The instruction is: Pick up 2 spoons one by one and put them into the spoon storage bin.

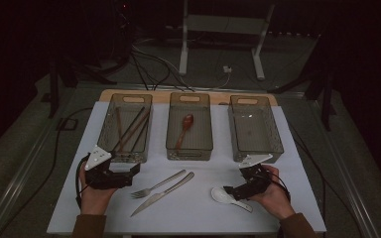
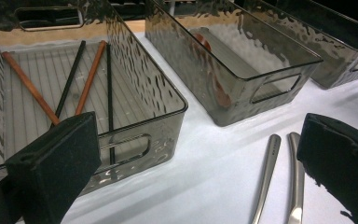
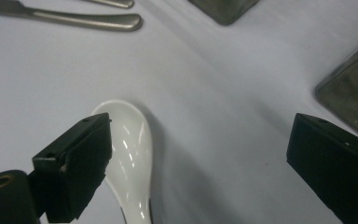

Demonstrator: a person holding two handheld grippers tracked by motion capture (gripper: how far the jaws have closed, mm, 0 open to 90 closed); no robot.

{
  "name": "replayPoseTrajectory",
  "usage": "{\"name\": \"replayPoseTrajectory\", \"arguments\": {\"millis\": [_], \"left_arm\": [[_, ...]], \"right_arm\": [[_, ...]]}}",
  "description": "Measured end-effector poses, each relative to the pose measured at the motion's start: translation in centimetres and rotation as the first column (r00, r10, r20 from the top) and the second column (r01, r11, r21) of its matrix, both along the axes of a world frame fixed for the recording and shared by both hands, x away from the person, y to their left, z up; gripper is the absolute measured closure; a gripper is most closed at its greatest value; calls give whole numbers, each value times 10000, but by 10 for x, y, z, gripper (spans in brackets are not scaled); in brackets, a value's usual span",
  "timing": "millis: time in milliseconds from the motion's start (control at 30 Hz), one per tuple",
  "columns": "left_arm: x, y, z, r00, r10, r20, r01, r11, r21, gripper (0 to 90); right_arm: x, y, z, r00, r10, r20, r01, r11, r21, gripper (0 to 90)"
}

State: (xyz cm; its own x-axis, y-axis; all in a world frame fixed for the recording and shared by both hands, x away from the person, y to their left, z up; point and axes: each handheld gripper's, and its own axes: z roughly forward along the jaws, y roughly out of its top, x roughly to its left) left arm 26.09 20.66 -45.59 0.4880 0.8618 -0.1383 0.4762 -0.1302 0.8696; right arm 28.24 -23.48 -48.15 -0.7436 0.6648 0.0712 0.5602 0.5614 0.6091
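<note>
Fingers [image 3: 77, 163] of the right gripper [image 1: 233, 191] stood wide apart, nothing between them, over a white ceramic spoon [image 3: 128, 163] on the white table cover [image 1: 198, 208], near the right-hand bin [image 1: 278, 141]. Spoon: glazed, judged slippery, rigid, light, chip-prone; best taken across the narrow handle, not the bowl. Left gripper [image 1: 134, 171]: likewise parted and empty, beside the chopstick bin [image 2: 168, 121].

The left gripper [image 1: 134, 171] is held low at the left side, and its jaws stand wide apart, pointing forward and to the right. The left hand [image 1: 95, 194] holds it from behind. The right gripper [image 1: 229, 190] is tilted down, pointing to the left, its jaws also wide apart. The right hand [image 1: 273, 194] grips it from the right side.
</note>
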Motion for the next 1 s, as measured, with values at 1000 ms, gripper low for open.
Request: {"name": "replayPoseTrajectory", "arguments": {"millis": [1000], "left_arm": [[0,0,0,10000,-14,-30,14,10000,3,6]], "right_arm": [[-21,3,-20,9886,1382,-597,-1427,9865,-804,418]]}}
